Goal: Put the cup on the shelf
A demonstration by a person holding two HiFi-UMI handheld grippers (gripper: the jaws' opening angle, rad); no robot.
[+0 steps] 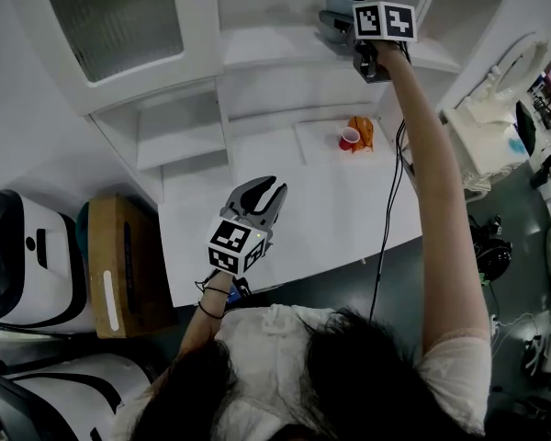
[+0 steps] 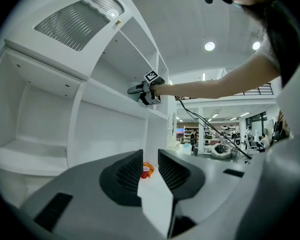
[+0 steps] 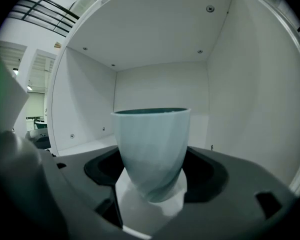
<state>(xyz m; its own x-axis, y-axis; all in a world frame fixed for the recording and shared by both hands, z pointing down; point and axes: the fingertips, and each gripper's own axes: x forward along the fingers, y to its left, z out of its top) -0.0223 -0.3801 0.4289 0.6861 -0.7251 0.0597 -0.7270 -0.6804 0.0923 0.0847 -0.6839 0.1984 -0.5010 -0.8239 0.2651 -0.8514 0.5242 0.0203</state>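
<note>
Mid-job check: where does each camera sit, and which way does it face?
Head view: on the person's head, looking steeply down at the table and shelf unit; left gripper, right gripper and right arm show.
Left gripper view: on the left gripper, looking along its open jaws at the red cup; the right arm shows.
Right gripper view: on the right gripper, looking into a shelf compartment; its jaws hold the cup.
Shared: head and left gripper views both show the red cup.
</note>
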